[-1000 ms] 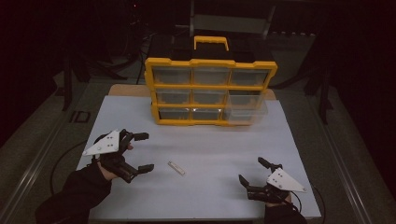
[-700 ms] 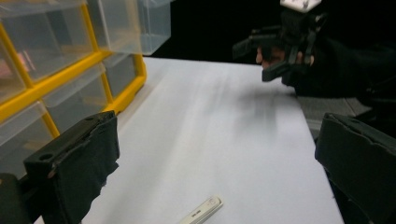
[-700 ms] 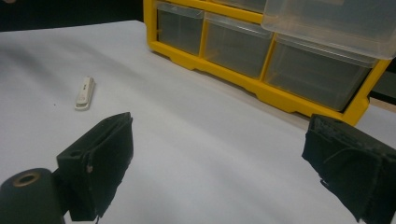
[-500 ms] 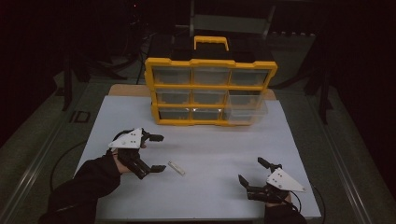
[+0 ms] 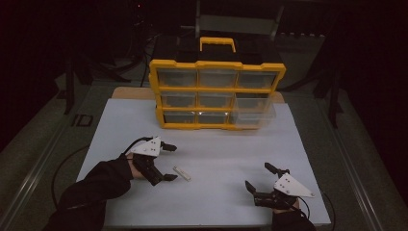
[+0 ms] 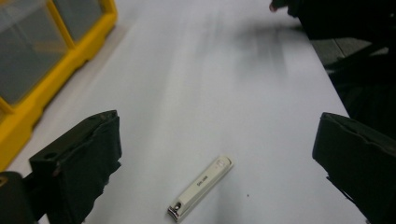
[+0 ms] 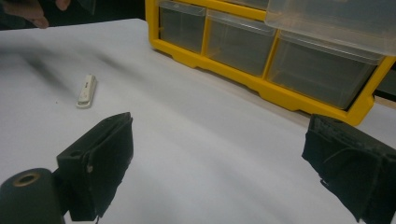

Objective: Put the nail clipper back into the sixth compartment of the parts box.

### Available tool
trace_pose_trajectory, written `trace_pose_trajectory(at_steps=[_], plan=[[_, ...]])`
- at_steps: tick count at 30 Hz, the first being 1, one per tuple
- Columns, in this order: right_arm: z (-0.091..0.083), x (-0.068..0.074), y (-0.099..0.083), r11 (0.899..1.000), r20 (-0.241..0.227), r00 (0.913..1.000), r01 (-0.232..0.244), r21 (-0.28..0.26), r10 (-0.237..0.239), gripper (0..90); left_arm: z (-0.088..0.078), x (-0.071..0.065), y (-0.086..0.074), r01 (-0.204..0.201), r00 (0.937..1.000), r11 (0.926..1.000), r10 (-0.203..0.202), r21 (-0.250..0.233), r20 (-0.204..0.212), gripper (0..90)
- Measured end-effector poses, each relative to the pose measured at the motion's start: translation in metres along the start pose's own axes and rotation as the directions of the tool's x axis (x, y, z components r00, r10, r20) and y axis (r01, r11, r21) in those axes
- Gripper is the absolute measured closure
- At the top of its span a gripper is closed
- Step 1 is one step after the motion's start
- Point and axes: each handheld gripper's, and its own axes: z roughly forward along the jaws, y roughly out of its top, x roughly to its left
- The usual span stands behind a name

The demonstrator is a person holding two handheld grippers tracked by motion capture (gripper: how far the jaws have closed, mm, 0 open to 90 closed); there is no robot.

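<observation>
— Where's your left gripper [image 5: 165, 162]?
— Near left, forearm stretched forward, jaws spread wide, pointing right.
— And your right gripper [image 5: 261, 179]?
— Near right, low by the edge, jaws gaping too, aimed far-left.

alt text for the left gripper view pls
A small white and chrome nail clipper lies flat on a white table sheet, between the two wide-open black padded fingers of the left gripper, not touched by either. A yellow plastic organizer with clear drawers stands at the upper left.

Nail clipper [image 5: 182, 173] lies on the table [image 5: 221, 149], before the organizer [image 5: 216, 94].
</observation>
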Motion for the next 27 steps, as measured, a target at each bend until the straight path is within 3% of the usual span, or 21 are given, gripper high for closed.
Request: trace_pose_trajectory(at_steps=[1, 5, 6, 13, 18, 19, 21, 23, 24, 26, 27], plan=[[0.0, 0.0, 0.0, 1.0, 0.0, 1.0, -0.002, -0.001, 0.002, 8.4, 0.005, 0.001, -0.002, -0.009, 1.0, 0.9996, 0.009, 0.028, -0.001, 2.3], [0.001, 0.0, -0.001, 1.0, -0.002, 1.0, -0.001, 0.0, 0.001, 8.4, 0.011, 0.003, -0.004, -0.014, 0.9998, 0.9983, 0.014, 0.056, 0.012, 4.4], [0.001, 0.0, -0.001, 1.0, -0.002, 1.0, -0.002, 0.005, 0.002, 8.4, 0.016, 0.004, -0.006, -0.027, 0.9995, 0.996, 0.026, 0.085, 0.019, 5.1], [0.001, 0.0, -0.001, 1.0, -0.003, 1.0, -0.002, 0.006, 0.002, 8.4, 0.026, 0.008, -0.008, -0.042, 0.9982, 0.9878, 0.036, 0.15, 0.047, 13.1], [0.002, 0.0, -0.002, 1.0, -0.006, 1.0, -0.006, 0.006, 0.006, 8.4, 0.033, 0.012, -0.011, -0.08, 0.9949, 0.972, 0.064, 0.221, 0.077, 18.9], [0.002, 0.0, -0.002, 1.0, -0.006, 1.0, -0.006, 0.006, 0.006, 8.4, 0.033, 0.012, -0.011, -0.08, 0.9949, 0.972, 0.064, 0.221, 0.077, 20.6], [0.002, 0.0, -0.002, 1.0, -0.009, 0.9999, -0.007, 0.007, 0.007, 8.4, 0.036, 0.014, -0.012, -0.1, 0.9928, 0.9632, 0.08, 0.25, 0.09, 24.1], [0.002, 0.0, -0.002, 1.0, -0.009, 0.9999, -0.008, 0.007, 0.008, 8.5, 0.037, 0.015, -0.012, -0.104, 0.9925, 0.9607, 0.083, 0.257, 0.09, 27.3], [0.002, 0.0, -0.002, 1.0, -0.009, 0.9999, -0.009, 0.009, 0.009, 8.4, 0.038, 0.017, -0.012, -0.116, 0.9907, 0.9541, 0.092, 0.276, 0.1, 29.9], [0.002, 0.0, -0.002, 1.0, -0.009, 0.9999, -0.009, 0.009, 0.01, 8.5, 0.039, 0.017, -0.012, -0.122, 0.9899, 0.9513, 0.095, 0.283, 0.106, 34.0], [0.002, 0.0, -0.002, 1.0, -0.01, 0.9999, -0.01, 0.01, 0.01, 8.4, 0.041, 0.018, -0.012, -0.141, 0.9869, 0.9439, 0.11, 0.299, 0.119, 36.0]])
